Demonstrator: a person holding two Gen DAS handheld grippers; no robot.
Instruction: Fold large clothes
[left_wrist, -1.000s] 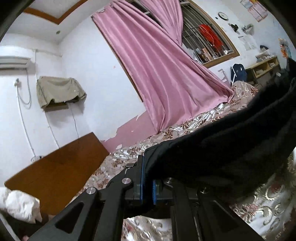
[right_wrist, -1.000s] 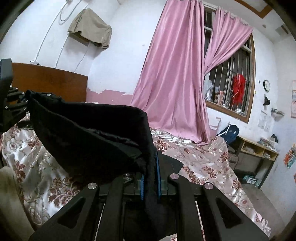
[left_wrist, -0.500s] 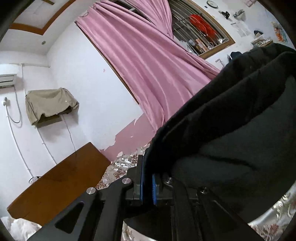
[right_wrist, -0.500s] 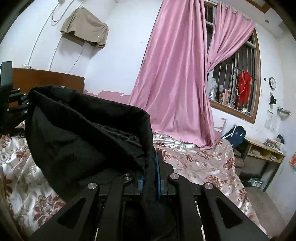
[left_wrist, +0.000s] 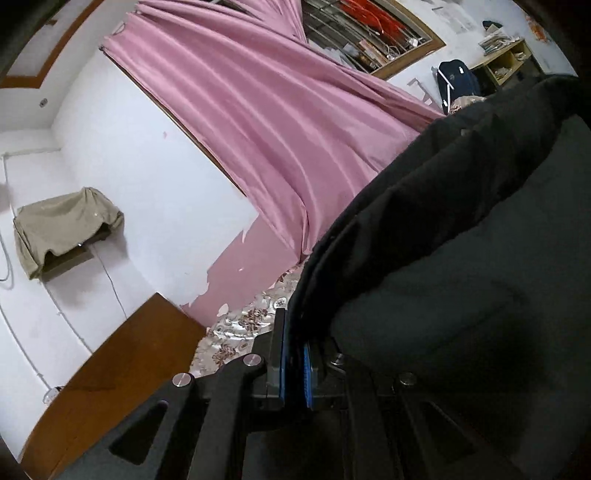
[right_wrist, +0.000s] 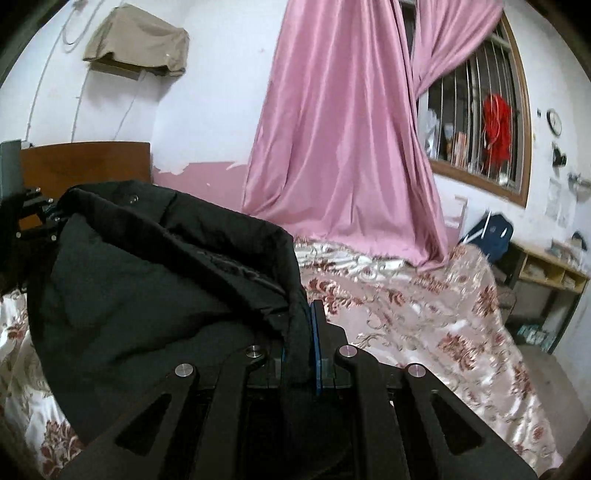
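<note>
Nearest the left wrist camera, the left claw (left_wrist: 294, 363) is clenching an edge of one black padded coat (left_wrist: 461, 277) between its blue pads; the coat is rising from that grip and billowing up and to the right, filling the right half of the view. Nearest the right wrist camera, the right claw (right_wrist: 300, 347) is gripping another edge of the same coat (right_wrist: 147, 280); the fabric is bunching to the left of the claw and stretching away toward the left claw (right_wrist: 40, 212), seen at the far left edge; so two claws are holding one garment, slung between them above the bed (right_wrist: 424, 317). Beneath and beyond the coat, the bed's floral satin cover is spreading out; one brown wooden headboard (right_wrist: 85, 162) is standing behind it. Farther off, pink curtains (right_wrist: 343, 140) are hanging by one barred window (right_wrist: 476, 129).
</note>
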